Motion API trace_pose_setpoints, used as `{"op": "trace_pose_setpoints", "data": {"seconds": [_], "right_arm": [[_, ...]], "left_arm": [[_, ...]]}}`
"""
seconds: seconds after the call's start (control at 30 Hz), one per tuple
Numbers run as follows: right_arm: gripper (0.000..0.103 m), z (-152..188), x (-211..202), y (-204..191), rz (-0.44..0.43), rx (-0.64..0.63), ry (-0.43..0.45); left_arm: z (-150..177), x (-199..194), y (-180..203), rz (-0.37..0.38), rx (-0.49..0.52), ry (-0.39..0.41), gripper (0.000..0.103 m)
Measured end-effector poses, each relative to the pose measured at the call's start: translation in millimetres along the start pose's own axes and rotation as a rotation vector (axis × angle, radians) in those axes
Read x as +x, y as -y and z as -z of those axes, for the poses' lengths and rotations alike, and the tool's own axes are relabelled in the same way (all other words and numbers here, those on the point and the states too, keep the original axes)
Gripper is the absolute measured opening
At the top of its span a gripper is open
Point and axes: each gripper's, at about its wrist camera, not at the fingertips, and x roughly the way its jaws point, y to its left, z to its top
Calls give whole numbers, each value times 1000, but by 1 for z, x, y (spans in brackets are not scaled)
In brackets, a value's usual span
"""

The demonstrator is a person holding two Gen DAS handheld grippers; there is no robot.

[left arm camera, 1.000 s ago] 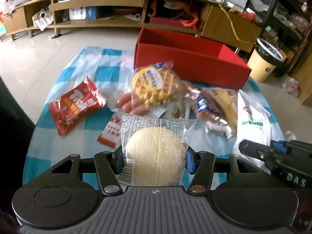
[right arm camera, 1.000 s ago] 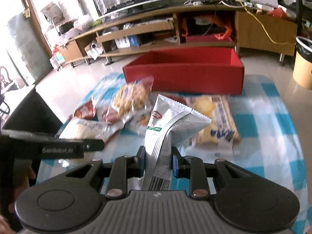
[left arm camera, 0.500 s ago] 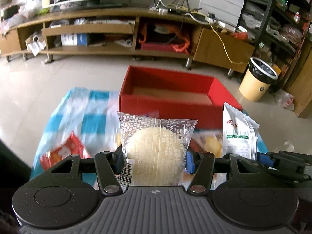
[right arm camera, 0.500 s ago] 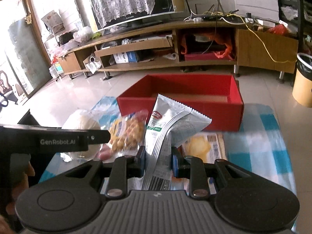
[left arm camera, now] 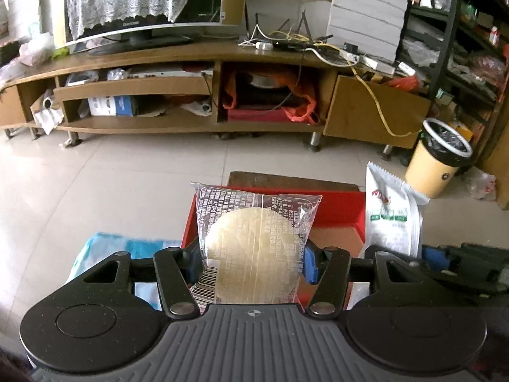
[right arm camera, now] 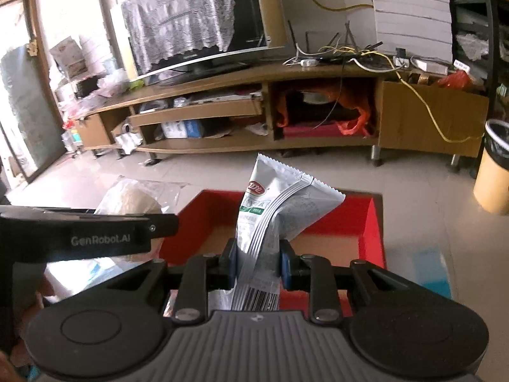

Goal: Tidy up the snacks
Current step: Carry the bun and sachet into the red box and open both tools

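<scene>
Both grippers loaded: left gripper (left arm camera: 251, 262) clamps a clear-wrapped round pastry (left arm camera: 254, 248) between its blue pads (left arm camera: 310, 262), packet standing up past the fingertips over the near left edge of the red box (left arm camera: 337, 210). Right gripper (right arm camera: 258, 262) pinches a white-and-green snack pouch (right arm camera: 273, 216) low near its barcode, pouch upright, tilted right, above the open red box (right arm camera: 370, 222). Pouch sits just right of the pastry.
</scene>
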Motion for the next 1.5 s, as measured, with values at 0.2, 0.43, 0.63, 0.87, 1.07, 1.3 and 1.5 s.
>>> {"op": "trace_pose_setpoints", "data": {"seconds": [0.2, 0.43, 0.63, 0.87, 1.07, 1.3, 1.5], "right_arm": [[24, -15, 54, 6, 52, -34, -16], [24, -3, 112, 5, 87, -104, -114], [24, 14, 121, 11, 80, -99, -198], [25, 25, 105, 16, 61, -58, -222], [24, 28, 92, 11, 60, -53, -242], [24, 31, 80, 6, 47, -64, -269], [24, 30, 68, 0, 43, -70, -299]], "left_arm": [[-6, 53, -4, -41, -5, -10, 64], [11, 95, -5, -86, 61, -65, 66], [31, 95, -4, -88, 105, -98, 66], [42, 77, -2, -61, 83, -129, 65], [45, 65, -8, -45, 53, -161, 63], [48, 57, -8, -45, 63, -178, 63], [51, 50, -11, -22, 71, -199, 64]]}}
